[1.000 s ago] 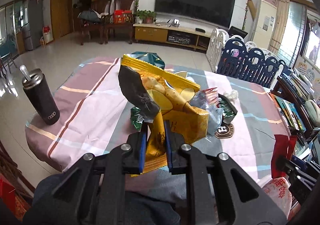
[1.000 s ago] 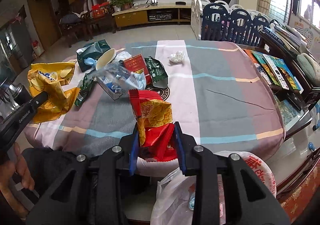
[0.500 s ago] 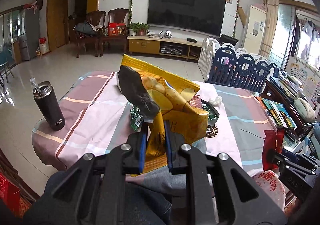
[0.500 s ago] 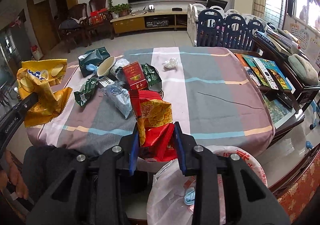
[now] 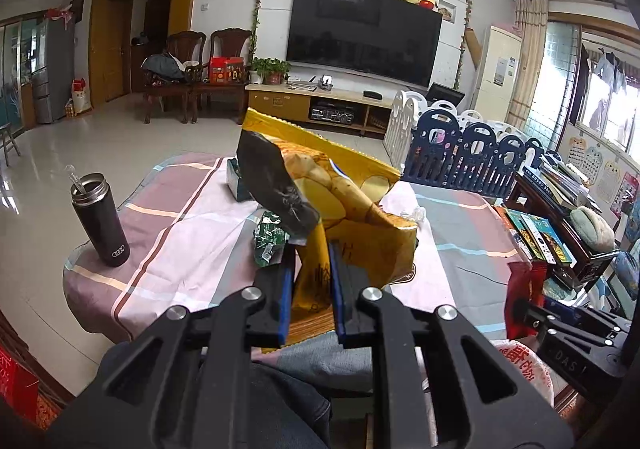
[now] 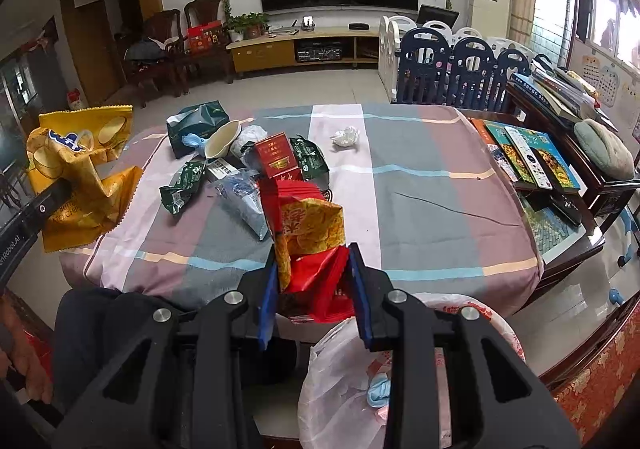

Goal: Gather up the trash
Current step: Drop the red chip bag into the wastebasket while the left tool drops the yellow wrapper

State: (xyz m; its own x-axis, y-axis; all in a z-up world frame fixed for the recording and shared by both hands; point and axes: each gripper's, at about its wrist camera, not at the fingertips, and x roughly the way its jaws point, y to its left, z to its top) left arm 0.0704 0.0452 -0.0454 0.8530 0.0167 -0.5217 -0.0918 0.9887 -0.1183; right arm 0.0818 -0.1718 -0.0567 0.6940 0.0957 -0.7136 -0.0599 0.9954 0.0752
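- The left hand-held gripper [image 5: 311, 269] is clamping a crumpled yellow chip bag [image 5: 360, 217] by its lower end; the blue-lined fingers are pressing on the bag from both sides.
- The yellow chip bag is standing up out of the jaws, hanging in the air above the near edge of the tabletop [image 5: 188, 245], its silver-grey inner side folding over toward the left.
- In the right wrist view the same bag [image 6: 80, 173] is showing at the far left, off the tabletop's left corner, well apart from the other litter.
- The right hand-held gripper [image 6: 314, 281] is squeezing a red and gold snack wrapper [image 6: 312, 233]; the wrapper is filling the gap between the fingers and rising above them.
- Just below the right hand-held gripper a white plastic bag [image 6: 344, 381] is lying open, with a scrap of blue inside it.
- The wrapper is hanging over the near edge of the tabletop, above and just beyond the white plastic bag's mouth.
- More litter is lying on the striped cloth: green packets [image 6: 182, 185], a red box [image 6: 278, 157], a clear blue-tinted bag [image 6: 246, 205], a cream bowl [image 6: 222, 139] tilted on its side, and a crumpled white tissue [image 6: 346, 136] sitting apart toward the middle.
- A black flask [image 5: 100, 223] is standing upright near the tabletop's left corner.
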